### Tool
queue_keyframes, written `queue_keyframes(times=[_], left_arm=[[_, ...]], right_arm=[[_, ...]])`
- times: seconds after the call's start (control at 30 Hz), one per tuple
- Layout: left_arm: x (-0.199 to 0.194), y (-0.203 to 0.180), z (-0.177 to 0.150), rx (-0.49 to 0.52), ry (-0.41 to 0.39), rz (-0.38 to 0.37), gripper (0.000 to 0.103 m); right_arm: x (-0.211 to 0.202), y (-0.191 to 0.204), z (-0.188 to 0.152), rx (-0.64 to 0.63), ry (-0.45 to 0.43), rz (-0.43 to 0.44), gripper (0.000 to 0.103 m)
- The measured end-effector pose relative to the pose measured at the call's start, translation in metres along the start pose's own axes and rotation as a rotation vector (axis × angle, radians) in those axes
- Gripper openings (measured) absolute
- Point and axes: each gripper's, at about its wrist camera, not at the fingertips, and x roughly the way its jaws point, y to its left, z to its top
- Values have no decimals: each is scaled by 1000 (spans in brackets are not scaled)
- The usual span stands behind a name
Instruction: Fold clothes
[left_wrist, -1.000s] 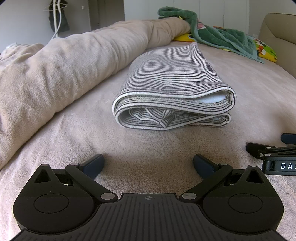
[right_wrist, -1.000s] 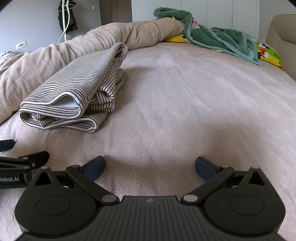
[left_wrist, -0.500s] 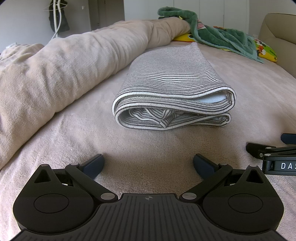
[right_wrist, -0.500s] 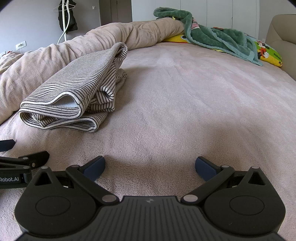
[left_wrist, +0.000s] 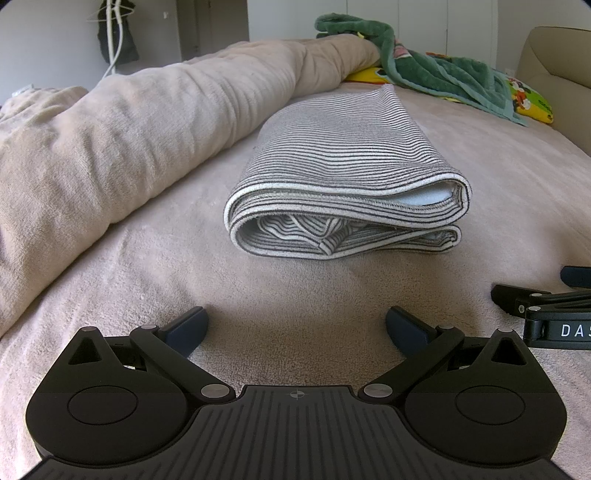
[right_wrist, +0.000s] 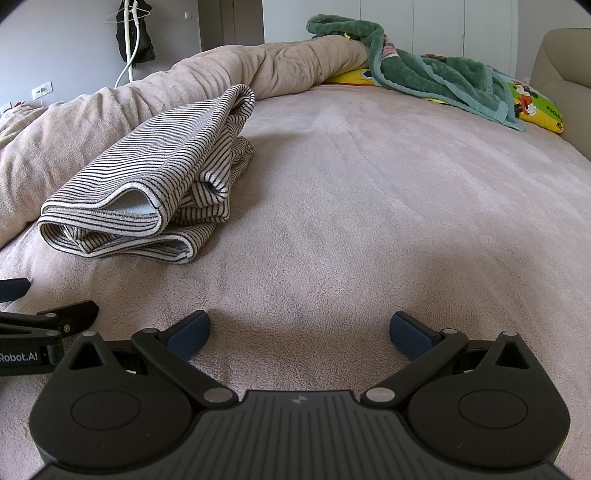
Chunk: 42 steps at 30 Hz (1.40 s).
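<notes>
A black-and-white striped garment (left_wrist: 343, 177) lies folded in a thick stack on the pinkish-beige bed cover (left_wrist: 295, 288). It also shows at the left of the right wrist view (right_wrist: 147, 184). My left gripper (left_wrist: 295, 326) is open and empty, low over the cover, a short way in front of the garment's near edge. My right gripper (right_wrist: 300, 328) is open and empty, to the right of the garment. Each gripper's side shows in the other's view, the right one (left_wrist: 535, 310) and the left one (right_wrist: 48, 325).
A rolled beige duvet (left_wrist: 129, 122) runs along the left behind the garment. A green blanket (right_wrist: 424, 77) and a yellow cartoon pillow (right_wrist: 535, 107) lie at the far end. A beige headboard (right_wrist: 561, 62) stands at the right. A coat stand (right_wrist: 129, 37) is by the wall.
</notes>
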Motion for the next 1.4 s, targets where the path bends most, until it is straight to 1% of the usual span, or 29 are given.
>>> queue_keyframes(times=[1.4], left_arm=[[-2,-1,-1,-1,0,3,103]], right_arm=[[0,0,0,1,0,1,103]])
